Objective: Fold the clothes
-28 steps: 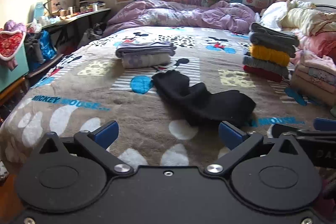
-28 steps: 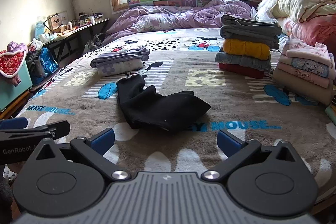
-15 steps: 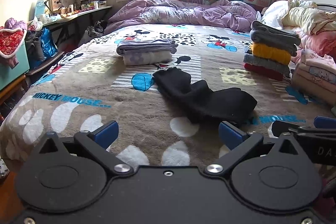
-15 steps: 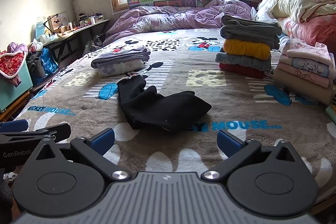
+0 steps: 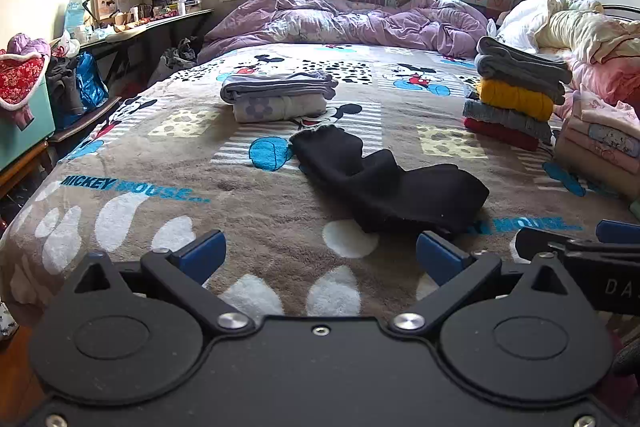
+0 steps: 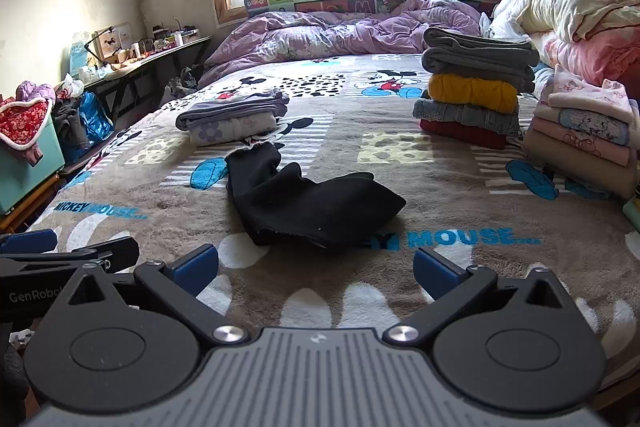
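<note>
Black garment [image 5: 384, 183]: partly folded, lying on blanket [image 5: 160, 163]. Left gripper [image 5: 320, 253], right gripper [image 6: 316, 265]: jaws spread, empty. Next: an edge is to be grasped.

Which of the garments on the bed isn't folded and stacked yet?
The black garment, lying loose and rumpled by itself mid-bed, nearest both open hand-held grippers. The rest sit in neat piles: the grey-and-floral pile behind it and the multicoloured stack at right.
</note>
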